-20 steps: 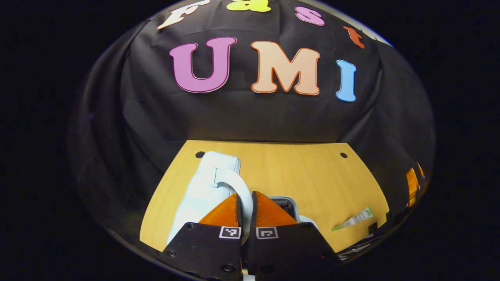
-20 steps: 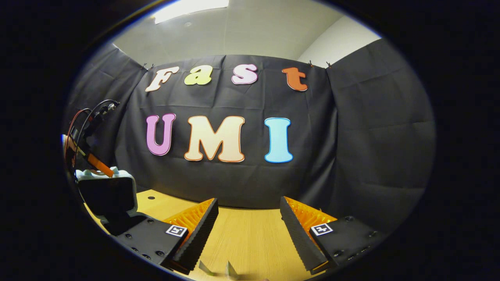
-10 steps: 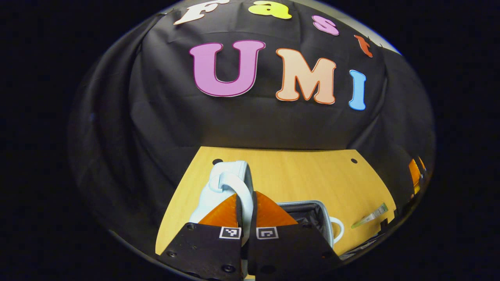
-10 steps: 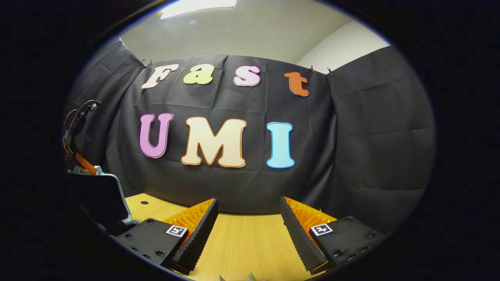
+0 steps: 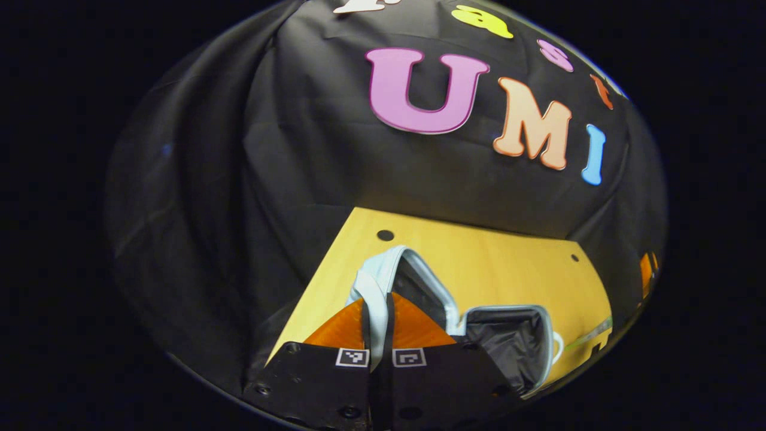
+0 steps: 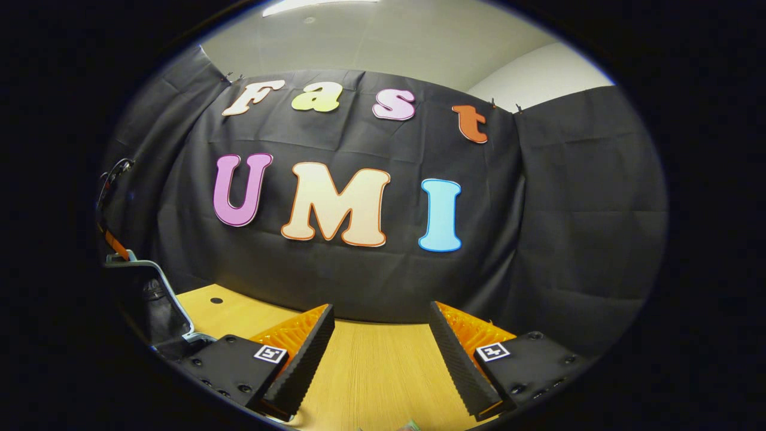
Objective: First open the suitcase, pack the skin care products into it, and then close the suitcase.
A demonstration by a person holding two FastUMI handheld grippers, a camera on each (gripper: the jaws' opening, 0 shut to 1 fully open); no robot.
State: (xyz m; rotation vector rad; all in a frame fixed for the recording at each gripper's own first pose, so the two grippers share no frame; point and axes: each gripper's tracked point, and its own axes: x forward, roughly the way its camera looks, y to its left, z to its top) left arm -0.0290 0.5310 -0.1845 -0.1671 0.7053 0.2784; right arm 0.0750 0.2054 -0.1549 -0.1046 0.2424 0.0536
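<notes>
Opening step: left gripper (image 5: 377,323) clamped on the lid's (image 5: 413,287) handle, suitcase (image 5: 514,341) agape on the table (image 5: 502,263); right gripper (image 6: 380,347) wide, empty, above bare wood; next, probably release and fetch the tube (image 5: 589,336) near the suitcase.

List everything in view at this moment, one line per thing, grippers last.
suitcase: one, pale blue shell, dark lining, open on the table's left part
suitcase lid: one, pale blue, raised, its edge between the left gripper's fingers
skin care tube: one, green and white, on the table right of the suitcase
table: one, light wood, against the black cloth wall
left gripper: one, orange fingers, shut on the lid
right gripper: one, orange fingers, open above the table
</notes>
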